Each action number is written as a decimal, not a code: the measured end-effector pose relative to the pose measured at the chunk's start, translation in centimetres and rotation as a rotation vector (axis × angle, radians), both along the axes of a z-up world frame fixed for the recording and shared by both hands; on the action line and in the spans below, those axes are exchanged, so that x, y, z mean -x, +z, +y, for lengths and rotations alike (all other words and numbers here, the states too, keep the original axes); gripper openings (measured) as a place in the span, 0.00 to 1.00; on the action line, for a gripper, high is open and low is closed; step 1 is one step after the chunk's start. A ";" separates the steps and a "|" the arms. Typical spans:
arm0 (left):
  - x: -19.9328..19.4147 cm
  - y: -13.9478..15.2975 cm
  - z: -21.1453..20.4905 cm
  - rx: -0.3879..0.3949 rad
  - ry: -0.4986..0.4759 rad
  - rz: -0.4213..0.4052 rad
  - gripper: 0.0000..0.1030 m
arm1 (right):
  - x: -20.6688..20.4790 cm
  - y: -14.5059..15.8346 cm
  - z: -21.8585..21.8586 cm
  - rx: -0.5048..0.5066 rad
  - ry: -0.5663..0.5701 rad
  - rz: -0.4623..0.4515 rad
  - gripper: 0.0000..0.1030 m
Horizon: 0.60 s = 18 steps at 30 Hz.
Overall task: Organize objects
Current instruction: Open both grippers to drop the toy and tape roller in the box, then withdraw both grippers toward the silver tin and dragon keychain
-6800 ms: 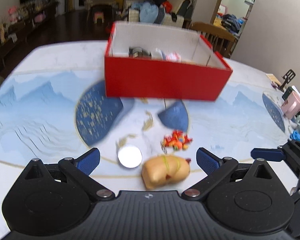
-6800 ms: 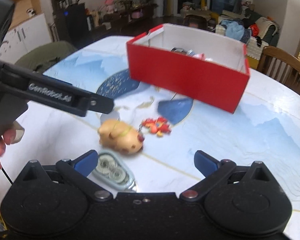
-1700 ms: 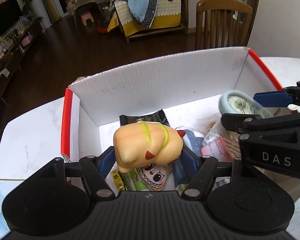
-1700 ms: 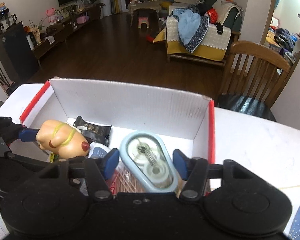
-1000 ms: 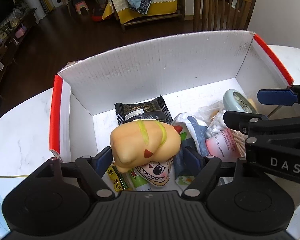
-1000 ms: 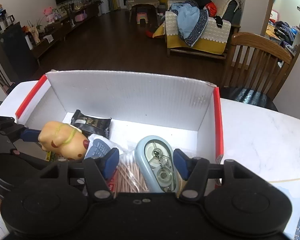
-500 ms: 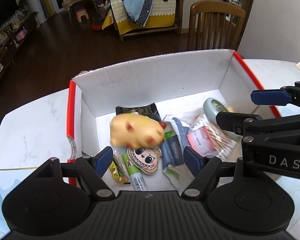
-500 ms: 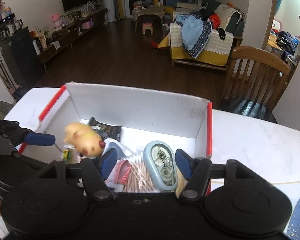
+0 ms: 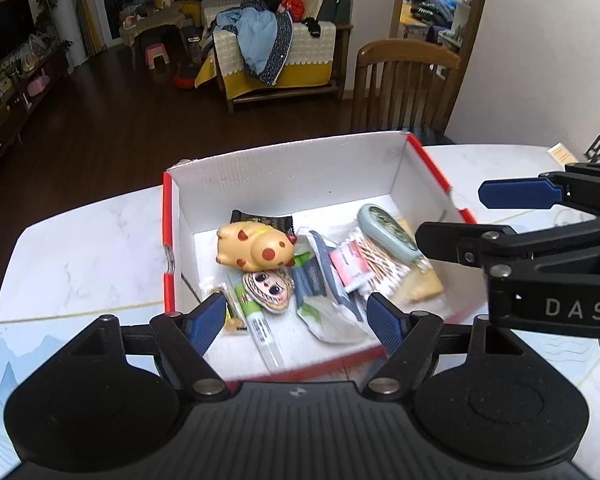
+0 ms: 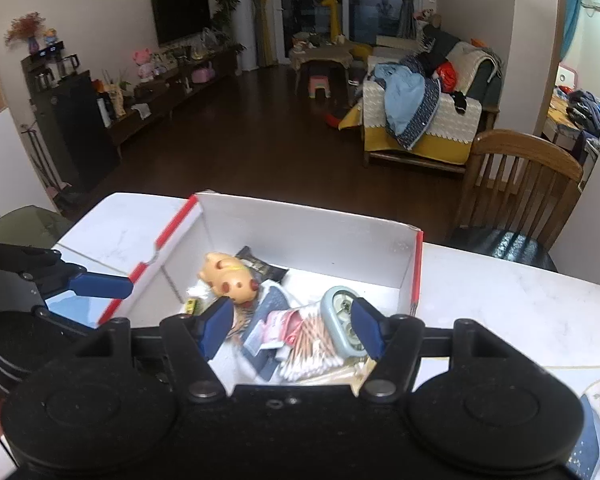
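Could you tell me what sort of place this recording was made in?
Most likely a lived-in home, at a dining table opening onto a living room: a wall-mounted TV, a sofa heaped with clothes, and a wooden dining chair beside the marble-look table.

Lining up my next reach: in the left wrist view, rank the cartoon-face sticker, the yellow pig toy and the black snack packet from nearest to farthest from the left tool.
1. Cartoon-face sticker: nearest, just ahead of the left tool, on the box floor.
2. Yellow pig toy: behind the sticker, overlapping its top edge.
3. Black snack packet: farthest, behind the pig, towards the back wall of the red box.
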State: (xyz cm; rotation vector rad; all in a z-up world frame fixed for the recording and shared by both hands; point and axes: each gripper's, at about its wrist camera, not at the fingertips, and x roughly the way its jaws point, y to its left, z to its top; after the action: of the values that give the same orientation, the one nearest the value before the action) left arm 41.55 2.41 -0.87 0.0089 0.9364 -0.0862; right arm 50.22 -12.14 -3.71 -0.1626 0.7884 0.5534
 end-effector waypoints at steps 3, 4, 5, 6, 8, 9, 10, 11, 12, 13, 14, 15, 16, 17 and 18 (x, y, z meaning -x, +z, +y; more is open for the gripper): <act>1.7 0.8 0.3 0.013 0.009 -0.016 0.75 | 1.8 0.8 -0.5 -0.007 0.009 -0.021 0.65; 2.3 1.0 0.3 0.011 0.007 -0.026 0.75 | 2.4 1.0 -0.6 -0.010 0.012 -0.027 0.65; 3.0 1.3 0.3 0.008 0.006 -0.037 0.75 | 3.0 1.3 -0.9 -0.015 0.017 -0.034 0.66; 3.6 1.5 0.4 0.006 0.008 -0.045 0.75 | 3.5 1.5 -1.0 -0.020 0.020 -0.043 0.67; 4.9 1.8 0.7 0.014 0.022 -0.059 0.75 | 4.8 1.9 -1.4 -0.029 0.026 -0.063 0.68; 5.5 2.0 0.9 0.023 0.027 -0.067 0.75 | 5.4 2.1 -1.6 -0.033 0.027 -0.070 0.69; 6.1 2.1 1.0 0.028 0.032 -0.073 0.75 | 6.1 2.2 -1.8 -0.039 0.032 -0.074 0.70; 6.7 2.1 1.1 0.027 0.034 -0.079 0.77 | 6.6 2.3 -2.0 -0.045 0.038 -0.076 0.73; 7.4 2.2 1.2 0.022 0.034 -0.088 0.78 | 7.2 2.3 -2.2 -0.048 0.043 -0.079 0.75; 8.0 2.2 1.3 0.017 0.033 -0.098 0.78 | 7.8 2.2 -2.4 -0.051 0.048 -0.079 0.76; 8.7 2.1 1.3 0.010 0.030 -0.104 0.78 | 8.4 2.2 -2.5 -0.053 0.054 -0.078 0.77; 9.3 2.0 1.3 0.003 0.027 -0.109 0.78 | 8.9 2.1 -2.7 -0.054 0.061 -0.076 0.78; 9.8 1.9 1.3 -0.006 0.029 -0.112 0.78 | 9.4 1.8 -2.8 -0.053 0.068 -0.075 0.79; 10.4 1.8 1.2 -0.015 0.033 -0.116 0.78 | 10.0 1.6 -2.9 -0.052 0.072 -0.077 0.81; 11.0 1.7 1.2 -0.018 0.037 -0.120 0.78 | 10.4 1.3 -3.0 -0.051 0.075 -0.078 0.83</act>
State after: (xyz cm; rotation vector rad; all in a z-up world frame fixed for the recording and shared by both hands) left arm 30.55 3.62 0.79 0.0132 0.8172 -0.0430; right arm 39.81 -15.14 -2.39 -0.1662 0.6936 0.6340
